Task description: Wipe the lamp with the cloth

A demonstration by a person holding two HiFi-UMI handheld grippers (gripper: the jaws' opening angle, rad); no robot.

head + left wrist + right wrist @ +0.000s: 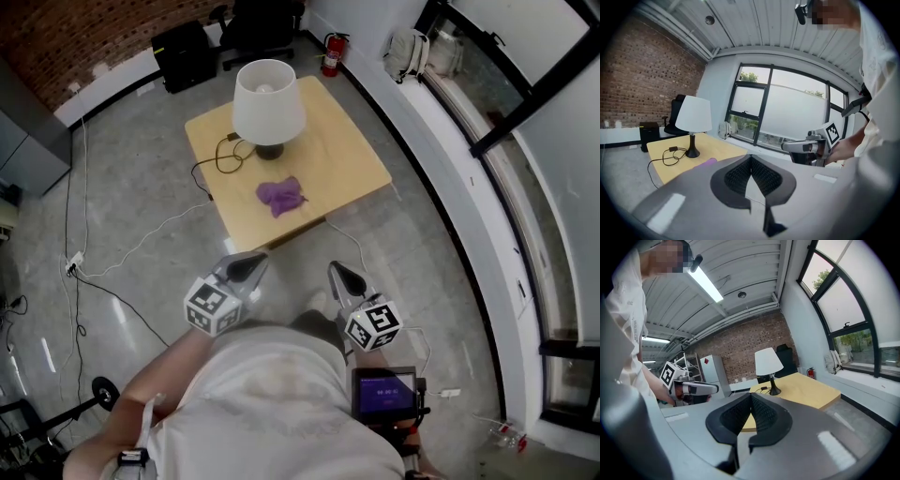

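Observation:
A lamp (268, 103) with a white shade and dark base stands on the far part of a small wooden table (347, 159), its cord looped beside it. A crumpled purple cloth (281, 196) lies on the table in front of the lamp. My left gripper (253, 262) and right gripper (337, 272) hover side by side over the floor, short of the table's near edge, both shut with nothing in them. In the left gripper view the lamp (693, 116) is ahead at the left, and a sliver of cloth (707, 162) shows above the shut jaws. In the right gripper view the lamp (768, 363) stands just above the jaws.
Cables (141, 246) trail over the grey floor left of the table. A black cabinet (183, 56), an office chair, a red fire extinguisher (332, 54) and a backpack (405, 52) sit beyond it. A curved window sill (469, 234) runs along the right.

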